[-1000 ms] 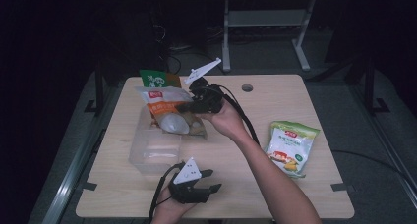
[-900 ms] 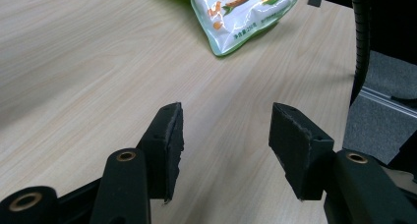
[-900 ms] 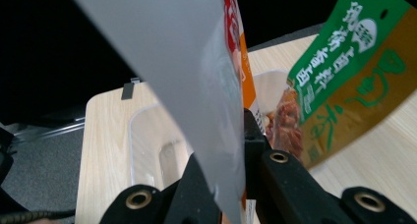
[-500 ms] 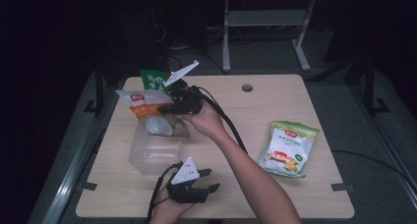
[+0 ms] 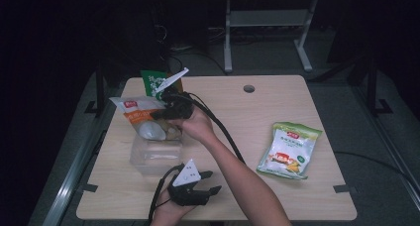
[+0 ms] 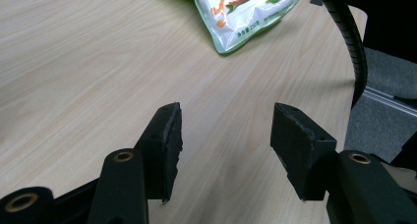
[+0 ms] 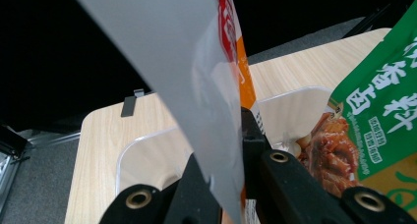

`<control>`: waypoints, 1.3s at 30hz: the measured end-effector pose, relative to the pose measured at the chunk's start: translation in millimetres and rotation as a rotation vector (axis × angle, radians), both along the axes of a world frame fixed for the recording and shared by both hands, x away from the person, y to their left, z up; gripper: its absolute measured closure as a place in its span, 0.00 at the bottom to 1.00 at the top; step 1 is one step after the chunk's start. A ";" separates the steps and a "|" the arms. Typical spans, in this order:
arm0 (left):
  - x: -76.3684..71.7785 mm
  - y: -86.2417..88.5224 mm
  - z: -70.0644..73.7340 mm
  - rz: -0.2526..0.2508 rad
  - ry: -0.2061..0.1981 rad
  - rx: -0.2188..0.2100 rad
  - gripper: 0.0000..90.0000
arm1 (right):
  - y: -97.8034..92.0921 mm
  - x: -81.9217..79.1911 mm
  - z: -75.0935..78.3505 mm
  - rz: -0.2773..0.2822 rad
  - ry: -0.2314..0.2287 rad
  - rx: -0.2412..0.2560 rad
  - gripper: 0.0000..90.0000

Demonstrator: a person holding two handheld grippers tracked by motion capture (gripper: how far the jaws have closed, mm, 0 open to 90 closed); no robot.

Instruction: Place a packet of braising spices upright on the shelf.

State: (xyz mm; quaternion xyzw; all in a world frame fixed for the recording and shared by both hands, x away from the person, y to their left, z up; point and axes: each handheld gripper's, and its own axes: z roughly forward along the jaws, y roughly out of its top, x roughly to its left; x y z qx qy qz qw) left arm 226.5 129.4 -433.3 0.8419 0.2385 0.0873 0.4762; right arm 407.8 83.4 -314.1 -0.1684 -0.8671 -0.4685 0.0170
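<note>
One orange-and-white packet (image 7: pixel 216 86) is clamped between the jaws of the right gripper (image 5: pixel 171 110), held above one clear tub (image 5: pixel 153 154). The left gripper (image 6: pixel 223 150) is rested on the surface (image 5: pixel 237 117), jaws apart. Two green packets (image 5: pixel 289 149) (image 5: pixel 152 82) are counted.

Black hand-held gripper (image 5: pixel 208 182) with brass rivets, grey plate, black cable.

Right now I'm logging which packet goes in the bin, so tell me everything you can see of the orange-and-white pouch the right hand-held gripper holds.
The orange-and-white pouch is a flat, glossy plastic snack packet: white top with a red logo, orange band, pale food picture lower down. The right hand-held gripper pinches one edge between shut jaws, holding it lifted and tilted over the clear plastic bin. A green packet sits just behind it. Whether its lower end touches the bin, I cannot tell.
</note>
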 end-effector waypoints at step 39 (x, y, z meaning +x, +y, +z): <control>-2.6 -0.3 1.2 -0.003 0.004 -0.014 0.50 | 4.3 5.5 -37.9 -0.037 0.053 -0.052 0.87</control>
